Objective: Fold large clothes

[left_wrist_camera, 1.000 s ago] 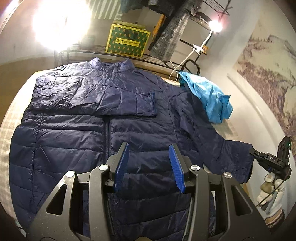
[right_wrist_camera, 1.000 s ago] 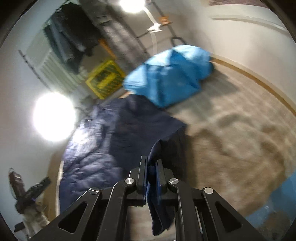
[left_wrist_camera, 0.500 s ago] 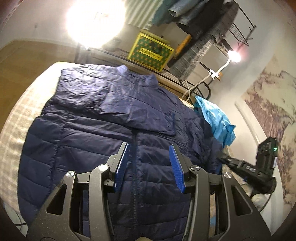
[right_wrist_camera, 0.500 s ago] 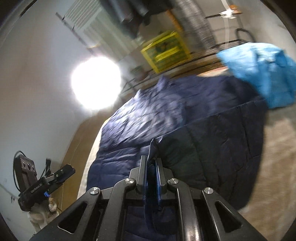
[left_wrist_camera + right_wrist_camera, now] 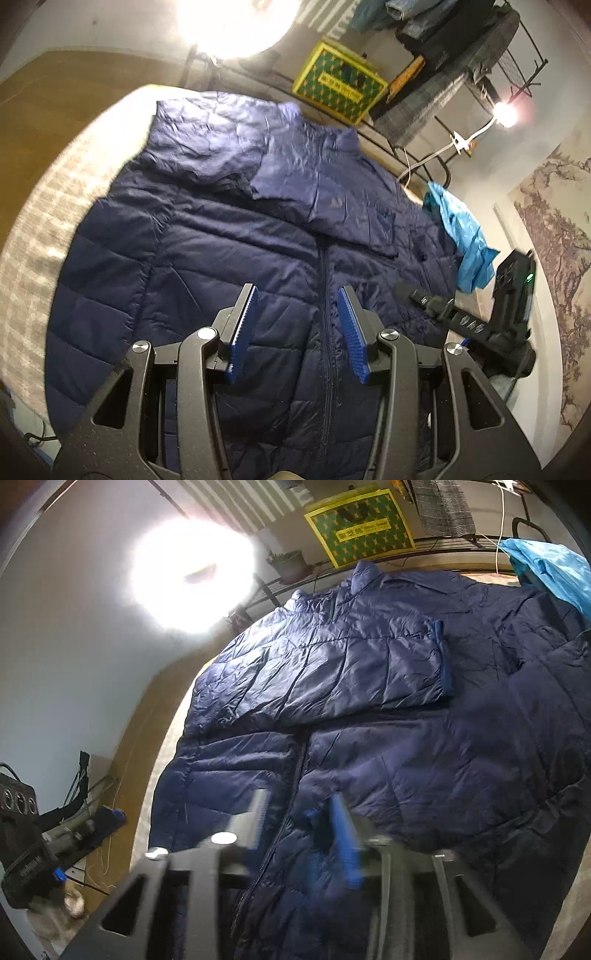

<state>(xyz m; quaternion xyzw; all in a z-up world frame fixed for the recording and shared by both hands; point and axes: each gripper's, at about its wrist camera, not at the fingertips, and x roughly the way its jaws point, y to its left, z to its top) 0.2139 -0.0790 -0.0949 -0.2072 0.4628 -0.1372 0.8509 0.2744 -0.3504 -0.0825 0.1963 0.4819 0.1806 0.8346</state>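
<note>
Sleeves folded across the jacket (image 5: 229, 258)

Both grippers, left (image 5: 297, 325) and right (image 5: 299, 823), hung apart, gripping nothing; next likely called for taking the near hem and folding it far.

A yellow-green box (image 5: 340, 86) and light-blue cloth (image 5: 463, 236) sit beyond the bed.
</note>
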